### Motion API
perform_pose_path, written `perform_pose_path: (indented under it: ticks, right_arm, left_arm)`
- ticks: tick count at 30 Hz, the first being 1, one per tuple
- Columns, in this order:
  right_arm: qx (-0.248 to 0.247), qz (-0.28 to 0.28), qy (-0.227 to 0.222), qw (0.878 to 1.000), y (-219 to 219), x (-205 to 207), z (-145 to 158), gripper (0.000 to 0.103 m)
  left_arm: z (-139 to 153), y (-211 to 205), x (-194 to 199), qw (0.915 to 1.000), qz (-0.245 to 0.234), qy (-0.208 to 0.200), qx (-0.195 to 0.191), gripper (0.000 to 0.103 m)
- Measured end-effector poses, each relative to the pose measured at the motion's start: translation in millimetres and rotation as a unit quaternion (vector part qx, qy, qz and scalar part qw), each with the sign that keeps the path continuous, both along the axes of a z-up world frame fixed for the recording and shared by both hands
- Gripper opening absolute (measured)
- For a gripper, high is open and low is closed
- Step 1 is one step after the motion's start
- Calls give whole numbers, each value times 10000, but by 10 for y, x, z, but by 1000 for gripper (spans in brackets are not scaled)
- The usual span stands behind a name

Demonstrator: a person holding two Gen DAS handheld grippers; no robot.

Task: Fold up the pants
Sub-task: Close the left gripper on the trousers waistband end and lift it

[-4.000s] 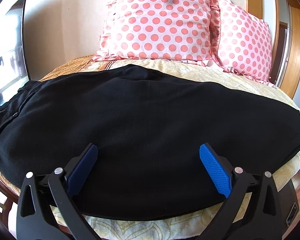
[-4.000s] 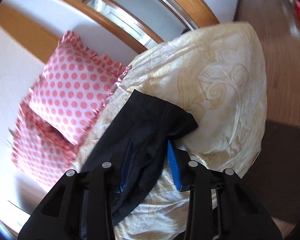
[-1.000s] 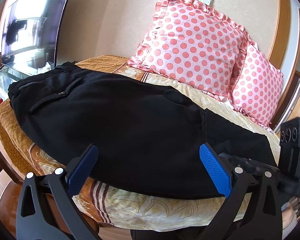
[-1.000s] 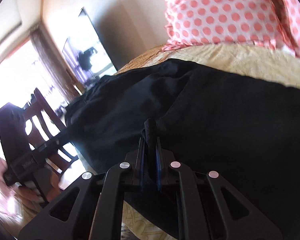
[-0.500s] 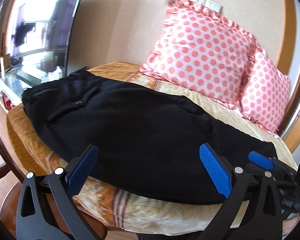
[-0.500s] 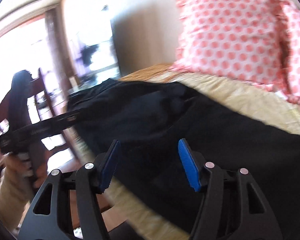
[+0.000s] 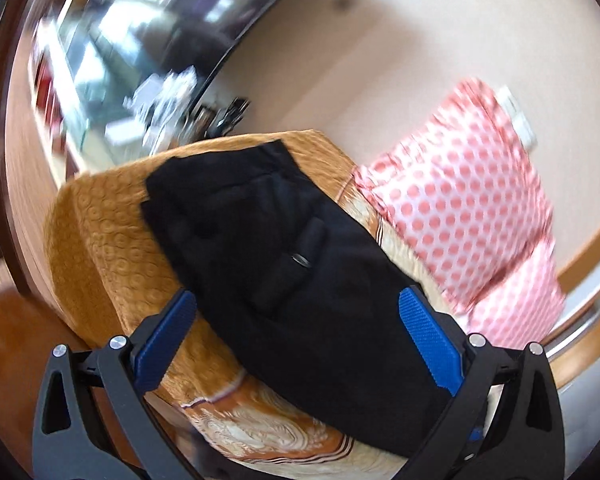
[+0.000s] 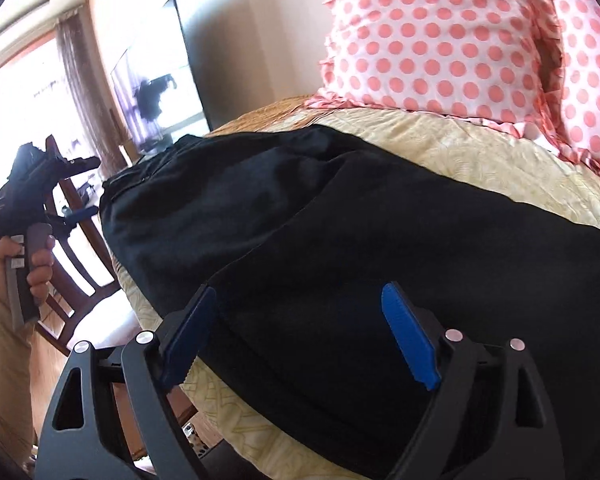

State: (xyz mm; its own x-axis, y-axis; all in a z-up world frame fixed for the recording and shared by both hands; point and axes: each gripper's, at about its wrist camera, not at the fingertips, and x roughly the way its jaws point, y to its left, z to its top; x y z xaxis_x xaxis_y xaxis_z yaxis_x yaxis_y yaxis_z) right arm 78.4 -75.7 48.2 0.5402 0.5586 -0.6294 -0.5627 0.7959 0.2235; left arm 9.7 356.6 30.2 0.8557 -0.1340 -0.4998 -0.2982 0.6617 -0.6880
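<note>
Black pants (image 8: 380,240) lie along the bed, one end laid back over the rest, its edge running across the cloth. My right gripper (image 8: 300,300) hovers over that laid-over layer at the near edge of the bed. Its jaws are opening, and the blue pads (image 8: 408,340) press on nothing. My left gripper (image 7: 298,308) is open and tilted, above the waist end of the pants (image 7: 300,280), where a pocket button (image 7: 300,259) shows. The right wrist view also shows the left gripper (image 8: 90,188) off the bed's left end, held by a hand (image 8: 36,264).
Two pink dotted pillows (image 8: 440,40) lean on the wall at the head of the bed. The yellow and orange bedspread (image 7: 100,240) drops away at the left corner. A wooden chair (image 8: 80,264) stands by that corner, with a dark screen (image 8: 160,92) behind it.
The right gripper, which was shut on a pinch of black cloth, has let it go and spread wide. The left gripper has swung left to the waist end and rolled, staying open.
</note>
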Motion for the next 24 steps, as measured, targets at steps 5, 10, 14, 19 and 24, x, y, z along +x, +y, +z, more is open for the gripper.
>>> perform_pose_path:
  ticks: [5,10,14,19,24]
  right_arm:
    - [30,11,13,10000,-1,25,4,87]
    - [89,-7,16,10000,-31,45,17,87]
    - [124,-65,11,9999,-60,81,18,89]
    - [157,-91,94,9998,-77,117,-31,90]
    - [123,-55,92,9999,-54,121,-52,90]
  left_arm:
    - [-110,264,105,9987,158,204,-442,101]
    - [-135,356,218,9972,101,238,-699,101]
    - [-126,355,268,9967,78,366,-720,101]
    - [-166,220,254,9933,-218,279,-1098,101]
    - [-215,144,251,9884,-314,120,-1482,101]
